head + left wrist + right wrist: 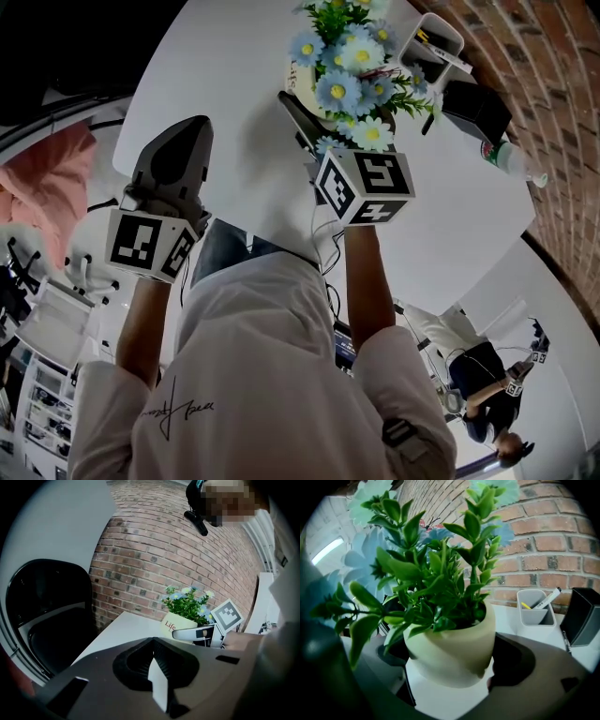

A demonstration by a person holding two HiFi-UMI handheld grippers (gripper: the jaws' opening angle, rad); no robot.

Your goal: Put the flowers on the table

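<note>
Head view: one flower pot point(298, 80) of blue and white blooms over the white counter point(216, 84). Two tools, one marker cube each. Right tool point(314, 131) at the flower pot; left tool point(173, 159) well apart, at the counter's near edge.

Left gripper view: left tool closed tight, empty. Flower pot lettered "Life".

Right gripper view: right tool clamps the cream flower pot. One grey pen holder point(536, 611), two pens inside.

The cream flower pot point(178, 622) bears the word "Life" in dark script on its side, with any further letters hidden. Far from the pot, the white shirt point(272, 375) has a dark, signature-like scrawl that cannot be read.
</note>
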